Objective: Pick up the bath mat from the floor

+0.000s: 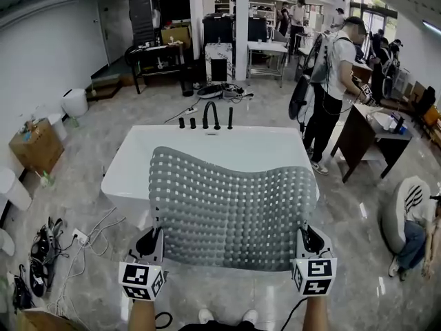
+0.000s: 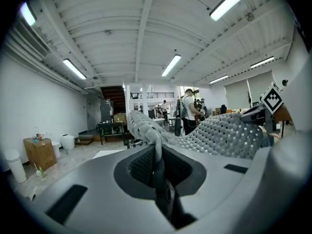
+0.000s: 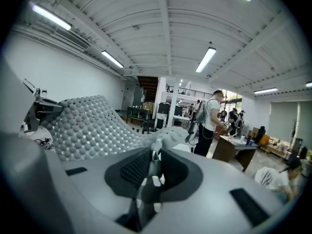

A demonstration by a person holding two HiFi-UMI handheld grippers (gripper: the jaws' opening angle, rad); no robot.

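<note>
The grey perforated bath mat (image 1: 231, 209) hangs spread out in the air, its far edge over the white bathtub (image 1: 138, 158). My left gripper (image 1: 150, 238) is shut on the mat's near left corner, and my right gripper (image 1: 309, 240) is shut on its near right corner. In the left gripper view the mat (image 2: 219, 135) edge runs pinched between the jaws (image 2: 157, 165) and stretches away to the right. In the right gripper view the mat (image 3: 92, 126) is clamped at the jaws (image 3: 152, 167) and spreads left. The floor under the mat is hidden.
A black faucet (image 1: 211, 114) stands at the tub's far rim. Cables and a power strip (image 1: 79, 238) lie on the floor at left. A person (image 1: 334, 88) stands at a dark desk (image 1: 365, 133) to the right; another sits low at far right (image 1: 413, 226).
</note>
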